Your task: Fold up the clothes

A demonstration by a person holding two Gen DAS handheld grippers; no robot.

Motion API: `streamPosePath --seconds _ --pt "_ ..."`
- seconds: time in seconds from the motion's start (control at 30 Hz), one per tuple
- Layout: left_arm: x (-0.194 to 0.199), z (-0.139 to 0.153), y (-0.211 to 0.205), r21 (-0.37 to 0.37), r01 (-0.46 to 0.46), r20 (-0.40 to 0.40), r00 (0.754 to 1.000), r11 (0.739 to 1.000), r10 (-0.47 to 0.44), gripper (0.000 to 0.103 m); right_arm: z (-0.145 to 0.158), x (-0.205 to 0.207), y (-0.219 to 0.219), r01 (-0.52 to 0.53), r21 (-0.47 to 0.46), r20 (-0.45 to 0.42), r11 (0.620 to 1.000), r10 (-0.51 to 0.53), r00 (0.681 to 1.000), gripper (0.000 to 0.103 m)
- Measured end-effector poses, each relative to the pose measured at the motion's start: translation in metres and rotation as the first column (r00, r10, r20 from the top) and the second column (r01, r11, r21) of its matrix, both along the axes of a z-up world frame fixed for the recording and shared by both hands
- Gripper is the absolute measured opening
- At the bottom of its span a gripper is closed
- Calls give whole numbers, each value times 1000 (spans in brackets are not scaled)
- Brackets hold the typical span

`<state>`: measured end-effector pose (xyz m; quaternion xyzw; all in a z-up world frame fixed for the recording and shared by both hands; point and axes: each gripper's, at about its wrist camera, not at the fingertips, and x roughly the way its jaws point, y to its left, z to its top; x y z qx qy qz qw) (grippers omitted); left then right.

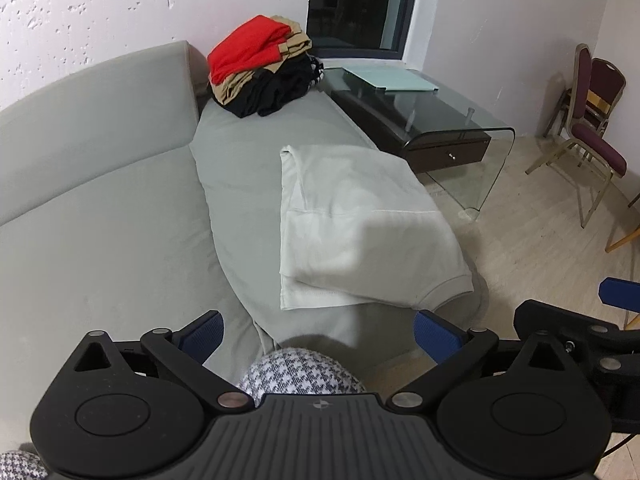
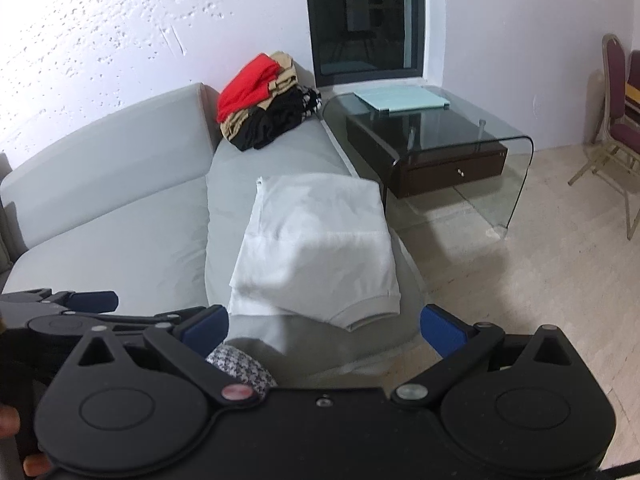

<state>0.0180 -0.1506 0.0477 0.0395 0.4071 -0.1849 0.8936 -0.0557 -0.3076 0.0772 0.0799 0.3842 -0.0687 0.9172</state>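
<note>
Both grippers, left gripper point(image 1: 318, 334) and right gripper point(image 2: 324, 326), stand spread wide, gripping nothing. Straight ahead of both jaws a white garment point(image 1: 360, 224) lies folded on the grey sofa point(image 1: 104, 200), long axis running away. Neither looks nearer. Only the right view shows a thumb point(image 2: 10, 420).

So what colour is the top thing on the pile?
Red, clearest in the left wrist view.
</note>
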Motion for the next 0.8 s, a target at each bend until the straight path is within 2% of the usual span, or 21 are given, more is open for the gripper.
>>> streamPosePath --seconds 0.63,0.8 --pt "9 -22 -14 18 18 -56 998 1000 -17 100 -18 3 -10 29 20 -27 999 -29 999 103" --pt "11 -26 -18 16 24 -47 999 1000 -24 100 -22 4 -14 46 29 -32 999 -45 998 103"
